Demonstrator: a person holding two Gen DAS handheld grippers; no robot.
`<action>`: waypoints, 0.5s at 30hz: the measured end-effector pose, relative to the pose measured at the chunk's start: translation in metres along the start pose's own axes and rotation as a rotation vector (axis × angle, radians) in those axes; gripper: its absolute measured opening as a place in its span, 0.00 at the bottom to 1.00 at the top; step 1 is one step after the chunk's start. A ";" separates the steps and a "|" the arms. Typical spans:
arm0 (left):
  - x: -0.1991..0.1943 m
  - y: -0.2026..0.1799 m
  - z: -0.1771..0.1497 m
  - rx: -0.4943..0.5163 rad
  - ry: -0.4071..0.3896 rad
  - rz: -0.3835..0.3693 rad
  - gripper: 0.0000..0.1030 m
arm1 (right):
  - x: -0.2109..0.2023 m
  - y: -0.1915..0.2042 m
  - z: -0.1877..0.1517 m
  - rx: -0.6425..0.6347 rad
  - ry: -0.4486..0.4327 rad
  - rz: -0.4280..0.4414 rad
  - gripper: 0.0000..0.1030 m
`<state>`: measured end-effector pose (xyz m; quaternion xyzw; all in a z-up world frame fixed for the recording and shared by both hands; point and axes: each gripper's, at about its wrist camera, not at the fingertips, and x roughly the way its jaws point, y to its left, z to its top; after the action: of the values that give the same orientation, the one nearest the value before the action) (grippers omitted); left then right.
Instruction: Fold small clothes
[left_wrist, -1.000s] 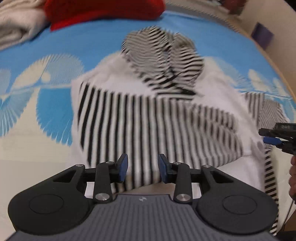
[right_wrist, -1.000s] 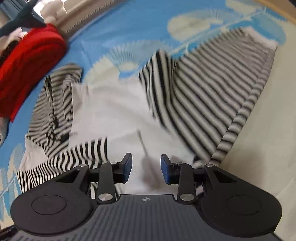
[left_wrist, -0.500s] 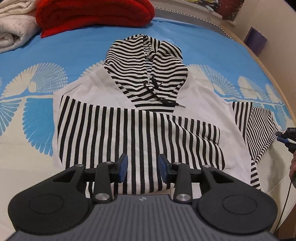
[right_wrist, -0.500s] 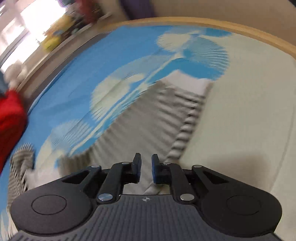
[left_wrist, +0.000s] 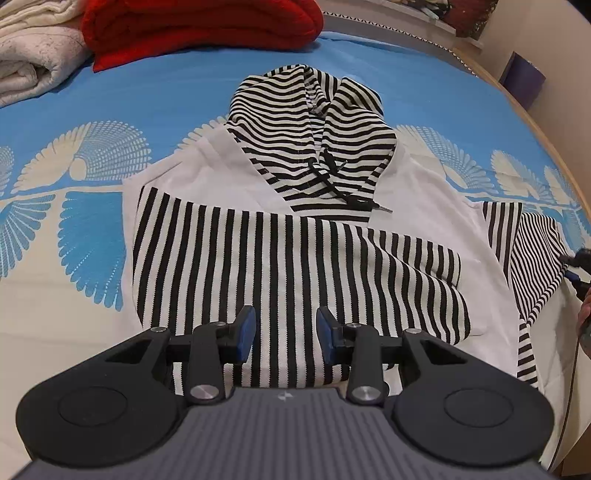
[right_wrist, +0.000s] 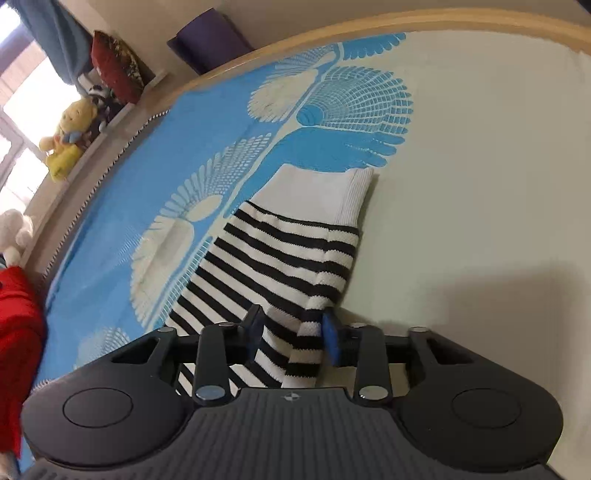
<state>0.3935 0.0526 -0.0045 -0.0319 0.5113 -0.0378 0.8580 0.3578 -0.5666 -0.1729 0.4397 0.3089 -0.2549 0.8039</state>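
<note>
A black-and-white striped hoodie (left_wrist: 295, 258) lies flat on the bed, hood (left_wrist: 314, 122) at the far end, one striped sleeve folded across its white body. My left gripper (left_wrist: 284, 328) is open and empty, hovering over the folded sleeve near the hem. The other sleeve (right_wrist: 280, 266) stretches out to the right, its white cuff (right_wrist: 332, 192) farthest out. My right gripper (right_wrist: 291, 332) is open with its fingers on either side of that sleeve's edge. It also shows at the right edge of the left wrist view (left_wrist: 576, 273).
The bed has a blue and cream patterned cover (left_wrist: 92, 155). A red folded garment (left_wrist: 199, 29) and a cream blanket (left_wrist: 33, 55) lie at the far left. A wooden bed rim (right_wrist: 443, 22) curves on the right; stuffed toys (right_wrist: 70, 136) sit on a ledge.
My right gripper swung out from the hoodie's body to the outstretched sleeve, narrowed midway, and is open around the sleeve edge now. My left gripper drew back slightly and stayed open.
</note>
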 end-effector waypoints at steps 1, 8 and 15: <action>0.000 0.000 0.001 -0.002 -0.002 -0.001 0.39 | 0.000 -0.002 0.001 0.015 0.002 -0.001 0.07; 0.000 -0.002 0.002 -0.005 -0.002 -0.006 0.39 | -0.030 -0.015 -0.007 0.126 -0.117 -0.184 0.03; -0.001 0.001 0.002 -0.006 -0.003 0.004 0.39 | -0.019 -0.024 0.002 0.160 -0.089 -0.167 0.10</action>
<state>0.3950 0.0536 -0.0029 -0.0334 0.5103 -0.0343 0.8586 0.3294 -0.5773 -0.1718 0.4635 0.2868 -0.3641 0.7552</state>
